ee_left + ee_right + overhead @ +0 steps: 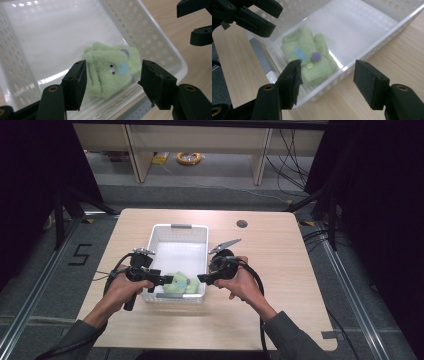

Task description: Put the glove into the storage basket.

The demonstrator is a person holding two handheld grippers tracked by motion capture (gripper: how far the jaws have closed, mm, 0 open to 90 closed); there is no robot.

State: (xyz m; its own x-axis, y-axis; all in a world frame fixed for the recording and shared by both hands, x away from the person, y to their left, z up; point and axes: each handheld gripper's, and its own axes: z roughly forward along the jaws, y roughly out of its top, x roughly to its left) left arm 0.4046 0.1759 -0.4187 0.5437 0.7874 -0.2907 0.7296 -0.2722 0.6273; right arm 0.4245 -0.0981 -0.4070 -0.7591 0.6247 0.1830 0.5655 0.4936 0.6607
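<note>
Both hands at the near end of the white basket (pixel 178 236), which sits mid-table (pixel 280 270), long axis running away from me.

Left gripper (pixel 167 280): jaws spread wide, holding nothing. Tips are over the basket's near-left corner. In the left gripper view the green glove (pixel 110 71) sits between and beyond my jaws, not touched by either.

Right gripper (pixel 202 278): jaws also spread wide, nothing held. It hangs at the near-right rim; in the right gripper view one jaw is over the basket, the other over bare table outside the wall.

The glove lies flat on the basket floor at the near end, against the near wall. Fuzzy light green, with a blue patch, a purple pom-pom and a small yellow-green button on it. In the high view it's between the two grippers' tips.

Farther off: floor cables (pixel 295 150) and a yellow coil (pixel 189 158).
</note>
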